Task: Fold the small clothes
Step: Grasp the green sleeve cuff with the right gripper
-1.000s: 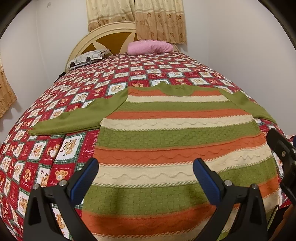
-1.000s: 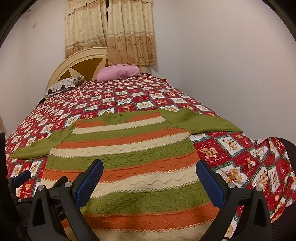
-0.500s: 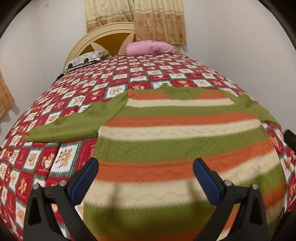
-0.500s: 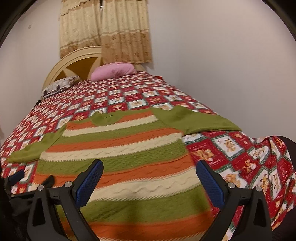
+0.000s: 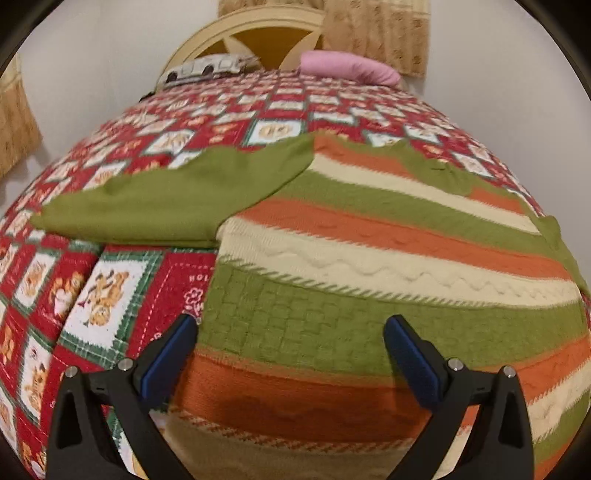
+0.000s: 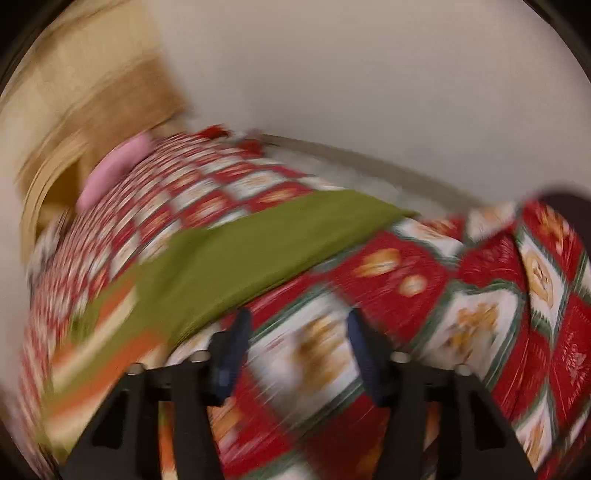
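A striped knit sweater [image 5: 369, 266] in green, orange and cream lies flat on the bed, its plain green left sleeve [image 5: 166, 199] spread to the left. My left gripper [image 5: 290, 350] is open and empty, low over the sweater's left side edge. In the blurred right wrist view the right green sleeve [image 6: 258, 251] stretches to the upper right. My right gripper [image 6: 297, 343] is open and empty over the quilt, just right of that sleeve.
The bed is covered by a red patchwork teddy-bear quilt [image 5: 85, 317]. A pink pillow [image 5: 347, 68] and a patterned pillow [image 5: 210, 68] lie by the cream headboard [image 5: 258, 29]. White walls stand close on both sides; the quilt drapes over the right edge [image 6: 546, 280].
Both grippers moved forward and lower. The left shifted to the sweater's left edge. The right swung right, off the sweater body toward the right sleeve, its jaws narrower than before.
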